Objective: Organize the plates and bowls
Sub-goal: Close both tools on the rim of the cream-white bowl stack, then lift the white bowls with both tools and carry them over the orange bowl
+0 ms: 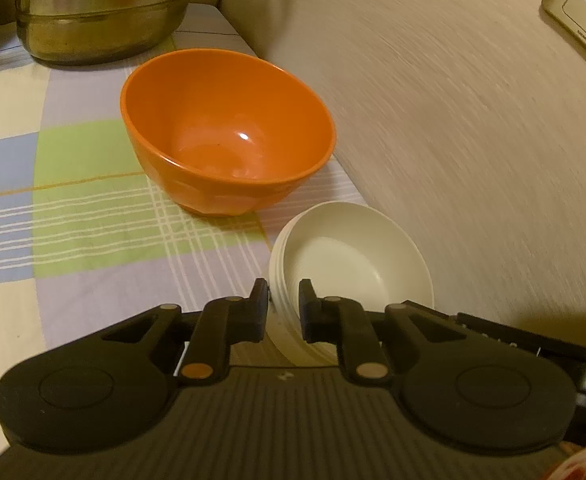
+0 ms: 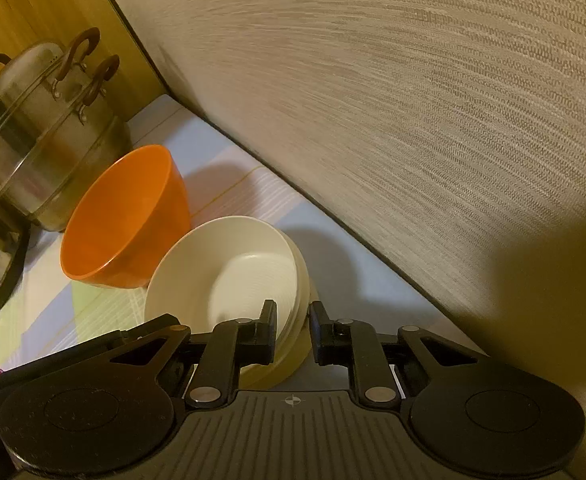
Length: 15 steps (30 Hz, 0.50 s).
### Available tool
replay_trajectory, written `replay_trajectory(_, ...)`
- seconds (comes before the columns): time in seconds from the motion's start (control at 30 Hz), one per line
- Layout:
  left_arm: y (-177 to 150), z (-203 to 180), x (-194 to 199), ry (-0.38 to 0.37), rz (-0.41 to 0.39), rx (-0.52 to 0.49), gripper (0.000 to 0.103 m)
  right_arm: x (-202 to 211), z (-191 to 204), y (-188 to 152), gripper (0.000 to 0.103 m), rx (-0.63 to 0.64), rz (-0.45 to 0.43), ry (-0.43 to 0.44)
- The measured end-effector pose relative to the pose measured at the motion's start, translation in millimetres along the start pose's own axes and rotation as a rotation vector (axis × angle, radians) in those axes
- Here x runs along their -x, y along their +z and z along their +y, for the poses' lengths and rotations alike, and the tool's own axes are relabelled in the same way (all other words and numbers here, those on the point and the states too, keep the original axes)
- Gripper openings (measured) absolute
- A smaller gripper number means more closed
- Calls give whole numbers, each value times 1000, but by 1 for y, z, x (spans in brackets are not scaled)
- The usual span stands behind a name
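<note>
Both tongs (image 1: 283, 309) (image 2: 292, 332) — nearly closed

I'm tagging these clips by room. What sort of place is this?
Probably a home kitchen or dining corner: a steel steamer pot, an orange bowl and stacked white dishes sit on a checked tablecloth against a wallpapered wall.

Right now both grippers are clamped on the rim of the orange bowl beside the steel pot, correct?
Not the orange bowl: both the left gripper and right gripper clamp the rim of the white stacked dishes nearer them, as both wrist views show.
</note>
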<state>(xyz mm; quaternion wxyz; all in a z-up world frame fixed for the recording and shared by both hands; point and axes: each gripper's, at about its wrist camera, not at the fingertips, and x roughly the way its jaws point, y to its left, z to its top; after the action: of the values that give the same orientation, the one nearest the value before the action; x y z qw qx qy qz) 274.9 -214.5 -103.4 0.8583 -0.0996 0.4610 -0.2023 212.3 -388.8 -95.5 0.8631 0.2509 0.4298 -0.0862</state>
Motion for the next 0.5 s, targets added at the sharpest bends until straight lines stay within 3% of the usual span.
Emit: replay_trajectory(0.5, 0, -1, 19, -9, -30, 9, 12, 15, -1, -3, 13, 12, -42, 23)
